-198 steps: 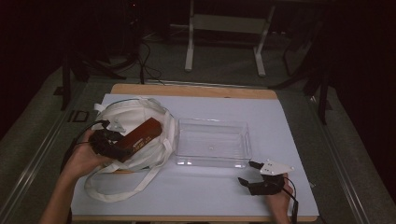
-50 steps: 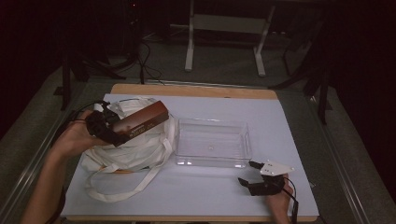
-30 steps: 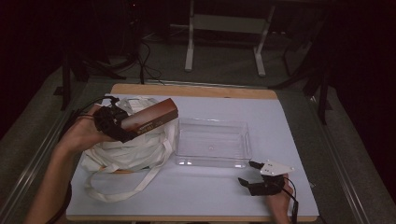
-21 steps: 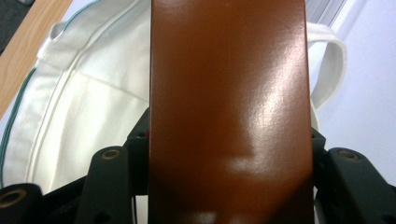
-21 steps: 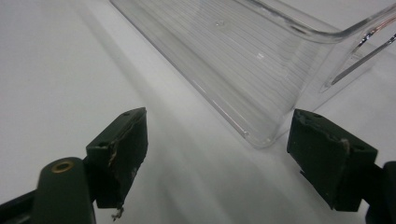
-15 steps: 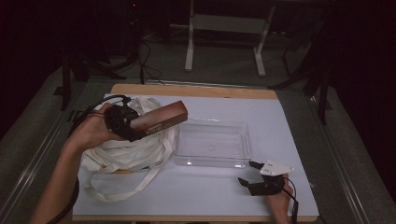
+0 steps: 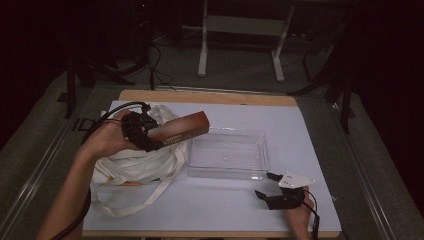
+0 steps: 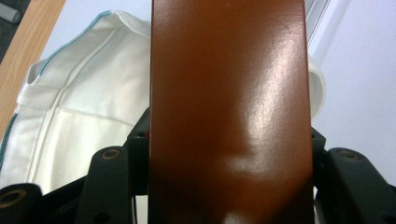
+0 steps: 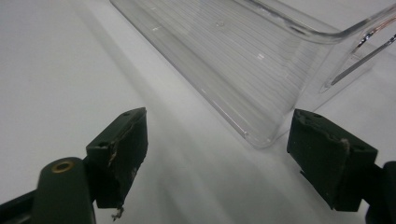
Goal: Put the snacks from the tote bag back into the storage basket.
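room dark | grey floor (image 7: 240, 70) | white stand (image 7: 240, 25) behind table (image 7: 210, 97)

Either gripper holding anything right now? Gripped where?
The left gripper clamps the brown box across its two long sides at the end nearest the hand, above the white bag. The right gripper stands open, holding nothing.

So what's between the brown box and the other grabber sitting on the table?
In the high view, the clear tray sits between the brown box and the right gripper.
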Demonstrator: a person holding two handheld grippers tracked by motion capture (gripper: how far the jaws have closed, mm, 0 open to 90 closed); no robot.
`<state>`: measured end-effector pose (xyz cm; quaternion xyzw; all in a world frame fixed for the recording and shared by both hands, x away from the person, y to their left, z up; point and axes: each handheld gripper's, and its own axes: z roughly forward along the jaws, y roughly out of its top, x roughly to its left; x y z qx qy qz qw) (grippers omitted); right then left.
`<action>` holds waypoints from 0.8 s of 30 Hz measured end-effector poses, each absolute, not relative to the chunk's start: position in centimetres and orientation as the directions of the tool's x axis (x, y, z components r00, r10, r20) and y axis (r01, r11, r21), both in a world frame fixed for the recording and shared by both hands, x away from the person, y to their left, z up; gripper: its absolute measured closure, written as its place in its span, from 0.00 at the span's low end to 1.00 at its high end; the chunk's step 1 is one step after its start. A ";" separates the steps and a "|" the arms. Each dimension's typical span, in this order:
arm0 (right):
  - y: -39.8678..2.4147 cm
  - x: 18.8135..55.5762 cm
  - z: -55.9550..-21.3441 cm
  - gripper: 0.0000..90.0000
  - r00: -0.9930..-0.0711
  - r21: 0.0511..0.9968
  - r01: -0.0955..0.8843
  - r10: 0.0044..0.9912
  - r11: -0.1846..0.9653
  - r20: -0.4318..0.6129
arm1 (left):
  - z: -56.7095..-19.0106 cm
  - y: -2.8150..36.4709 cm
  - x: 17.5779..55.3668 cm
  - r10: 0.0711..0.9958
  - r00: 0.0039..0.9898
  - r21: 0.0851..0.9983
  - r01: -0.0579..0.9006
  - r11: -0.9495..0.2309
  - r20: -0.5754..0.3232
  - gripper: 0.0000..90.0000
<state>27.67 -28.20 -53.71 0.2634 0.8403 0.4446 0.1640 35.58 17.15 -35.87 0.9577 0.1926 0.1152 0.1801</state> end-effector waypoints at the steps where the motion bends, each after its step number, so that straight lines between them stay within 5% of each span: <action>1: -28.2 27.7 -53.7 0.23 -0.807 0.834 0.297 0.589 0.466 -0.041 | -35.9 17.0 35.6 0.406 0.901 0.389 0.324 -0.863 0.151 0.49; 24: -28.2 27.7 -53.7 0.23 -0.808 0.835 0.297 0.589 0.463 -0.039 | -35.9 14.8 35.7 0.291 0.942 0.382 0.209 -0.900 0.170 0.49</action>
